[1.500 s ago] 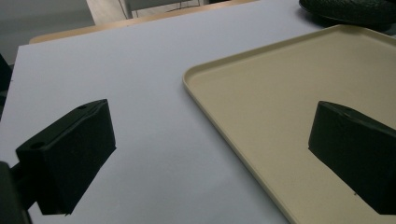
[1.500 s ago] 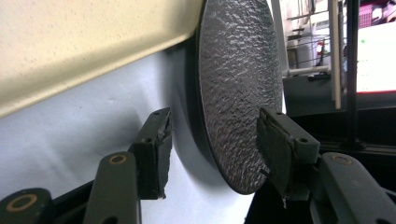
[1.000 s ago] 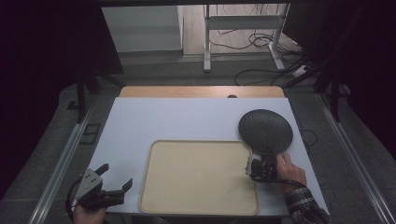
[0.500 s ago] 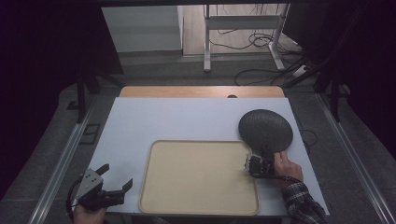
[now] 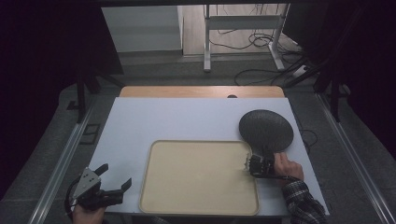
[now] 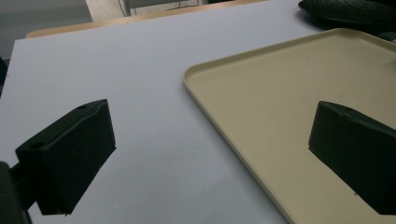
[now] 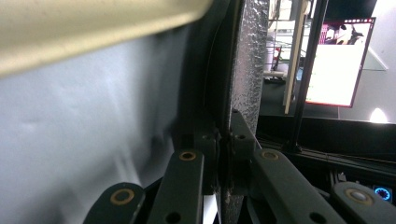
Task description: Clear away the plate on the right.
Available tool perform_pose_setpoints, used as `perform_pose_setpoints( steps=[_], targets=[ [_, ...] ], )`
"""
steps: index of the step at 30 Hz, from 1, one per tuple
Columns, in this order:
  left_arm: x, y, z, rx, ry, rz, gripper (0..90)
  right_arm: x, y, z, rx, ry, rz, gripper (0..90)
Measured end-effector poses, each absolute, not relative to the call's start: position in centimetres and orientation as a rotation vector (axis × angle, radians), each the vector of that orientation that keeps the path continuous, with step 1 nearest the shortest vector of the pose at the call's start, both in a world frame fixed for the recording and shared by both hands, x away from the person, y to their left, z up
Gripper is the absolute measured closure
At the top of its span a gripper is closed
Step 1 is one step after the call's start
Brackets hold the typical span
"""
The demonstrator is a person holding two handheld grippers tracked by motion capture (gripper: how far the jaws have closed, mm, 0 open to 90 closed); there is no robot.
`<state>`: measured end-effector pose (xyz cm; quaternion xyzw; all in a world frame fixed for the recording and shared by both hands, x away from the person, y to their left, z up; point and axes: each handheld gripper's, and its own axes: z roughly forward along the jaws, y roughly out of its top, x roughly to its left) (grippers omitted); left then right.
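Note:
A dark round textured plate (image 5: pixel 266 129) lies at the right of the white table, just past the far right corner of a beige tray (image 5: pixel 196 179). My right gripper (image 5: pixel 256 164) is at the plate's near rim. In the right gripper view the plate (image 7: pixel 250 70) stands edge-on and the right gripper (image 7: pixel 225 135) is shut on its rim; the jaws have just been closing on it. My left gripper (image 5: pixel 116 176) rests open at the front left corner, left of the tray. The left gripper (image 6: pixel 215 119) has nothing between its jaws, with the tray (image 6: pixel 289 93) and the plate (image 6: pixel 350 9) beyond.
A bare wooden strip (image 5: pixel 201 91) runs along the table's far edge. Metal rails (image 5: pixel 60 163) flank the table on both sides. Behind it stand a desk frame (image 5: pixel 208 42) and loose cables (image 5: pixel 261 42) on the floor. A lit monitor (image 7: pixel 336 60) glows in the right gripper view.
My right hand has edged a little to the left at the plate's near rim. The plate, the tray and my left gripper stay where they were.

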<state>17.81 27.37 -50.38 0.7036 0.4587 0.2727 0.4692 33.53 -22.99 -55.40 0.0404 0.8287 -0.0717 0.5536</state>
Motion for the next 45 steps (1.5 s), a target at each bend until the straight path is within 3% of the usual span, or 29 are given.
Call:
perform_pose_setpoints(
  steps=[19,45],
  targets=[
    [17.8,27.4,-50.3,1.721,1.126,0.682,0.3,32.3,-23.2,-53.2,0.075,1.911,-0.156,85.6],
    [17.8,27.4,-50.3,1.711,1.126,0.694,0.2,26.8,-20.9,-51.2,-0.045,1.935,-0.009,83.6]
  ],
)
